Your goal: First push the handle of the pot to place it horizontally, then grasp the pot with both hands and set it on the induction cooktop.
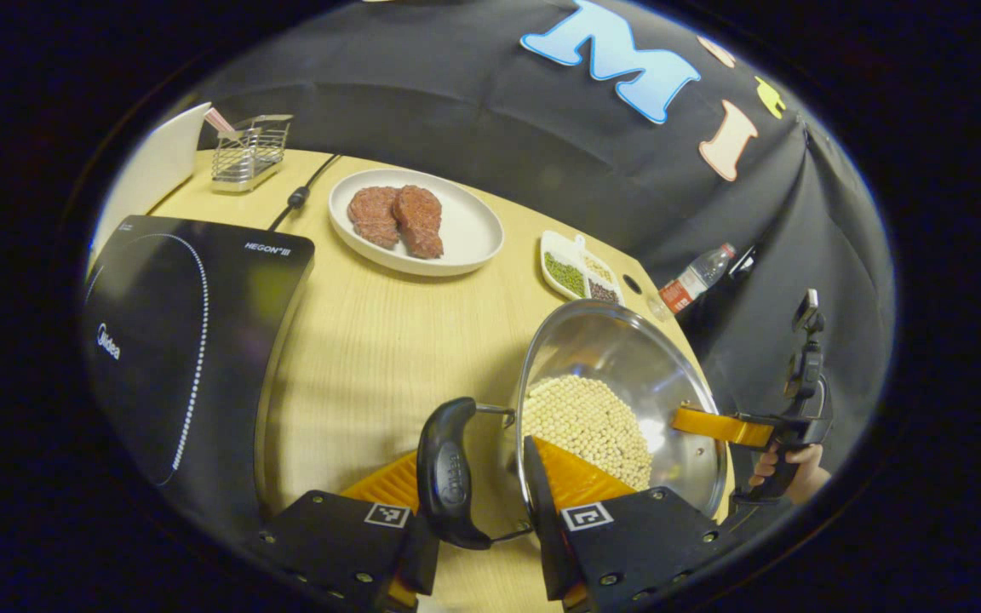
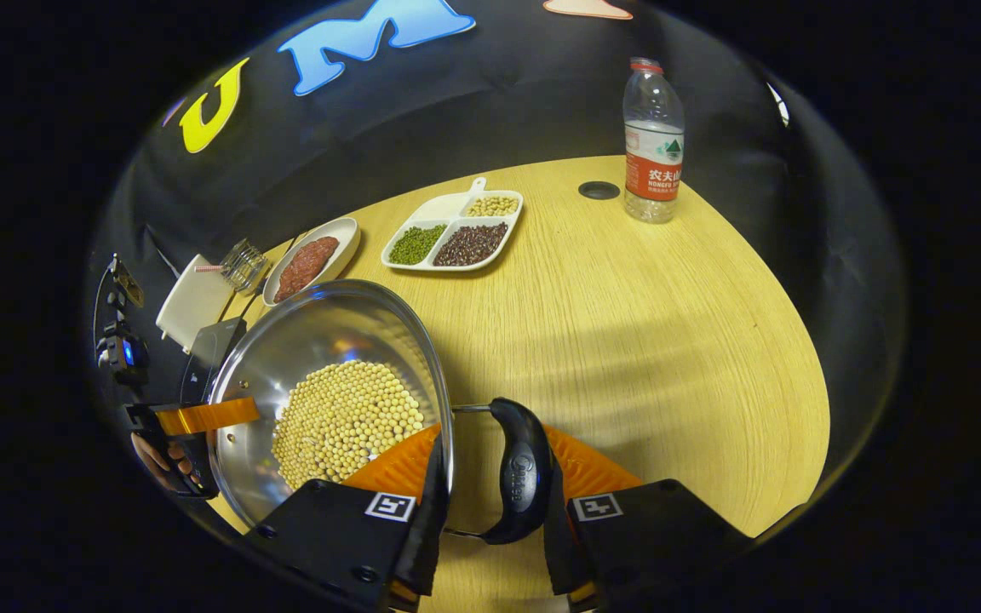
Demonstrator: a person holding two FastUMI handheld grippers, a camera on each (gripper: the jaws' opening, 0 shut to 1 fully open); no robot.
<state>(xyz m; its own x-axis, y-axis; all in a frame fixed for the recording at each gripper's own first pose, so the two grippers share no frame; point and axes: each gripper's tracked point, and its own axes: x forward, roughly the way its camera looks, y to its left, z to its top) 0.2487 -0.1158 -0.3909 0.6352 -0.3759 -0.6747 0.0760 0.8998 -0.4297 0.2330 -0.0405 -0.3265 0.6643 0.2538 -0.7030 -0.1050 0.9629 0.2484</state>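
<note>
Flanking the pot (image 1: 618,400) (jaws clamped on both handles): cooktop (image 1: 192,340), meat plate (image 1: 414,221), bean tray (image 2: 454,232), bottle (image 2: 652,140)

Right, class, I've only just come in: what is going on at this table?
A person holds a claw in each hand, one at each handle of a steel pot of beans. The left claw brackets one black handle; the right claw brackets the other. The pot sits on the table, beside the cooktop, not on it.

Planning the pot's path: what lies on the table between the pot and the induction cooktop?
Nothing: in the left gripper view, bare table separates the pot from the induction cooktop.
</note>
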